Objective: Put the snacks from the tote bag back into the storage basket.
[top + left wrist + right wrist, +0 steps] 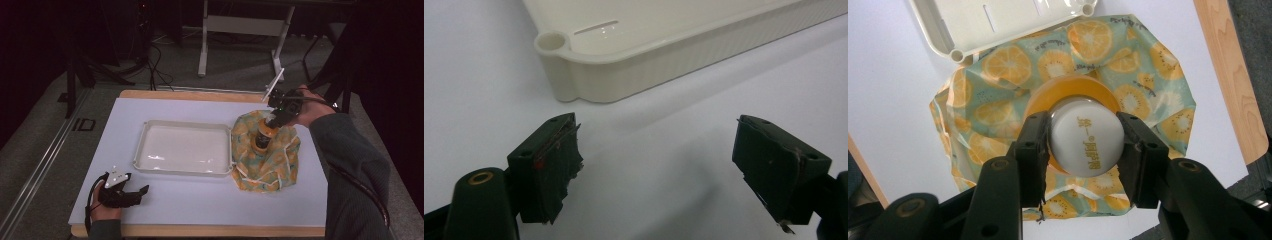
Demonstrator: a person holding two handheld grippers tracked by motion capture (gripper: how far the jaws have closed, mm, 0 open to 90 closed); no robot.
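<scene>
The bottle [1087,142] was clamped at its cap by the right gripper [1087,150] (above the fruit-print bag [998,65]), apparently for lifting; the left gripper [659,165] was held open.

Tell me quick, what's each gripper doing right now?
Left gripper: open, holding nothing, low over the table.
Right gripper: shut on the bottle, gripping its white cap from above, over the bag.

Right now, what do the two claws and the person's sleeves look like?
Both are black two-jaw tools. The left claw carries a grey three-cornered plate on top and has worn, frayed pads. The right claw shows a small green light. The sleeves are dark grey-green.
</scene>
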